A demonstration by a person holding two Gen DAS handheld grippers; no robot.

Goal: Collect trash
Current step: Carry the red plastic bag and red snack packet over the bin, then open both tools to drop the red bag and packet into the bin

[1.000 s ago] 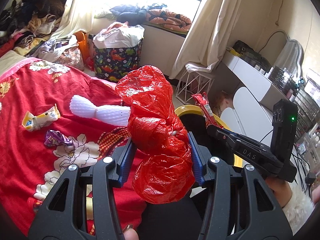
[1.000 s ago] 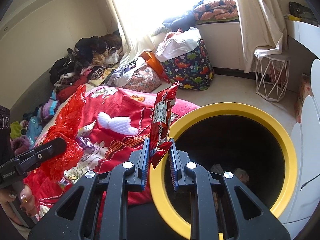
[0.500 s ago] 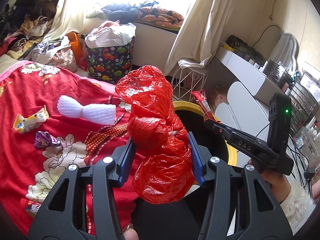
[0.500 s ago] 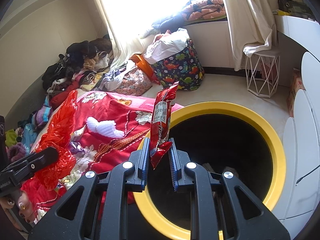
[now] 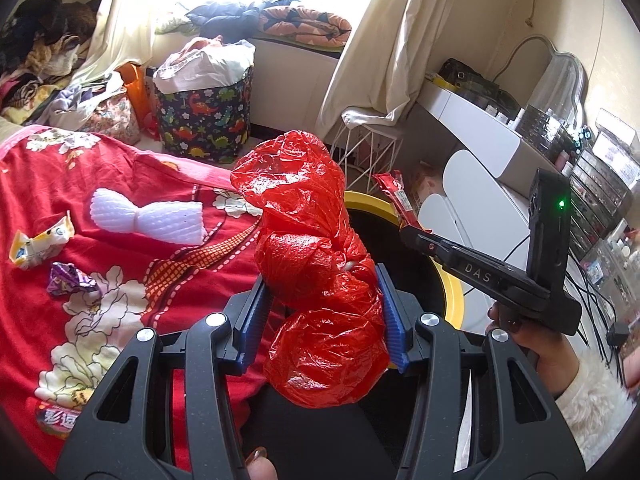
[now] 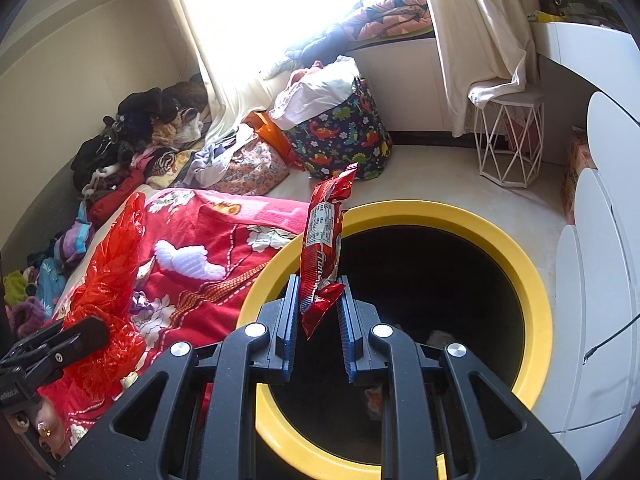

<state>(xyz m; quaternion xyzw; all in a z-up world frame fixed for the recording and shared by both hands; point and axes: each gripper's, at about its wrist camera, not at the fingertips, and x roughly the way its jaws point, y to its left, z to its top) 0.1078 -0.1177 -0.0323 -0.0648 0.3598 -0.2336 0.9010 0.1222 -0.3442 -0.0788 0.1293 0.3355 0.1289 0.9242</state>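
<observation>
My left gripper [image 5: 322,300] is shut on a crumpled red plastic bag [image 5: 312,272], held beside the yellow-rimmed black trash bin [image 5: 452,300]. My right gripper [image 6: 318,312] hangs over the bin [image 6: 532,280]. Its jaws have parted around a red snack wrapper [image 6: 324,240], which stands loose between them, touching the left pad. The bag also shows at the left of the right wrist view [image 6: 108,280]. On the red bedspread [image 5: 80,184] lie white foam netting [image 5: 148,216], a yellow wrapper [image 5: 38,244] and a purple wrapper [image 5: 70,278].
A dinosaur-print laundry basket [image 5: 204,112] and a white wire stool [image 6: 510,140] stand on the floor beyond the bin. A white dresser [image 5: 480,184] is to the right. Clothes [image 6: 136,136] are piled at the bed's far end.
Both grippers have moved over toward the bin. My right gripper's jaws have opened a little, loosening their hold on the snack wrapper.
</observation>
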